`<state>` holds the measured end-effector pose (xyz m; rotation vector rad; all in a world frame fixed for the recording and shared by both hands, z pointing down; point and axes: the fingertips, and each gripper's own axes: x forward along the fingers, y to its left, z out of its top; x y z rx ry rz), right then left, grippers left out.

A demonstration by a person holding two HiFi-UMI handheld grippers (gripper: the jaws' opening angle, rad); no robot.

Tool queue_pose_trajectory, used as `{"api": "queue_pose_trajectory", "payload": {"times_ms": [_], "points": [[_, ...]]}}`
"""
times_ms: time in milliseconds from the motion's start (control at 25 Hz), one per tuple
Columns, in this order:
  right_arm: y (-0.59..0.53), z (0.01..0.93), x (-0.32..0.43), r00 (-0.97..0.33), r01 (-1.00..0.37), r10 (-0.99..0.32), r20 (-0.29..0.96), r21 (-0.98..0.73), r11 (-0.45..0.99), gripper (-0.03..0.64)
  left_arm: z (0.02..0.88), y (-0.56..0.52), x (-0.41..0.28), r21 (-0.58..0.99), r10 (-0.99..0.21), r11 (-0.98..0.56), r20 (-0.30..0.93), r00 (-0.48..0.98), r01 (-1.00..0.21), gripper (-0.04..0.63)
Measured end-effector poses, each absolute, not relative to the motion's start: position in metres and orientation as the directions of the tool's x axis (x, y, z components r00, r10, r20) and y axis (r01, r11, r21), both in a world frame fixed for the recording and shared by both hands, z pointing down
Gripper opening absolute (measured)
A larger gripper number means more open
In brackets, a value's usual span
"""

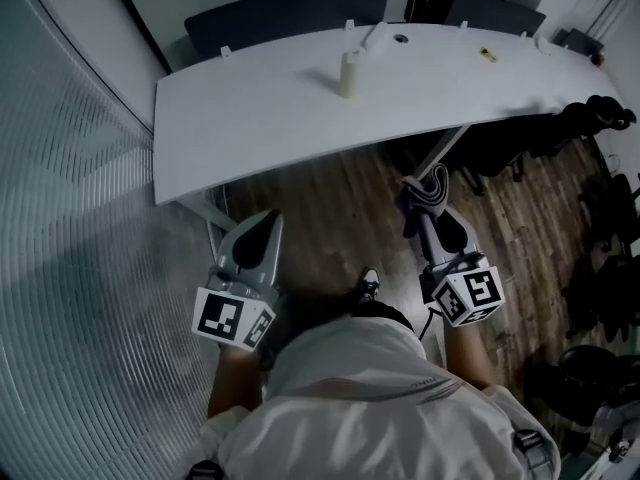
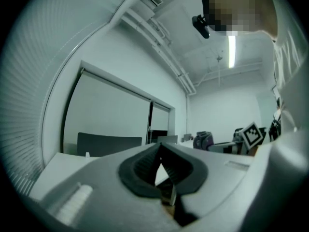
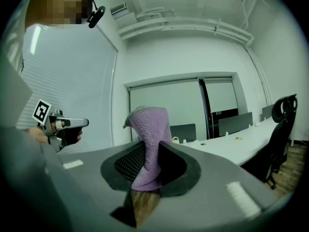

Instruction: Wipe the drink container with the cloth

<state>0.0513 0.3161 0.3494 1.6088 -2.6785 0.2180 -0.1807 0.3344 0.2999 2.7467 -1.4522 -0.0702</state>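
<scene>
Pointing level toward the table point(image 1: 250, 118), left gripper point(image 1: 266, 220) is pressed together, right gripper point(image 1: 430, 204) pinches the cloth point(image 3: 149, 129).

Dim, cool blue-grey light in the head view: the pale worktop point(image 1: 250, 118) is the brightest patch and the wood floor point(image 1: 320, 208) sinks dark. A ceiling strip light point(image 2: 231, 50) glares in the left gripper view. Both gripper views bend hard at the rim, ringed in black. Up close the left tongs point(image 2: 161, 153) and right tongs point(image 3: 145, 151) look soft, the cloth point(image 3: 150, 129) sharper.
</scene>
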Motion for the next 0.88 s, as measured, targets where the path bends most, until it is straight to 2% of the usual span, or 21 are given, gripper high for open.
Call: {"api": "queue_pose_trajectory", "payload": {"times_ms": [480,880], "points": [[0.177,0.358,0.124,-0.574,-0.815,-0.816,0.070,-0.143,0.561,0.087,0.302,0.215,-0.094,0.001,-0.862,-0.508,0.008,0.508,-0.862,0.003],[0.113,0.385,0.168,-0.647,-0.757,-0.756,0.104,-0.205,0.620,0.086,0.314,0.149,-0.035,-0.051,-0.873,-0.483,0.094,0.478,-0.874,0.003]]}}
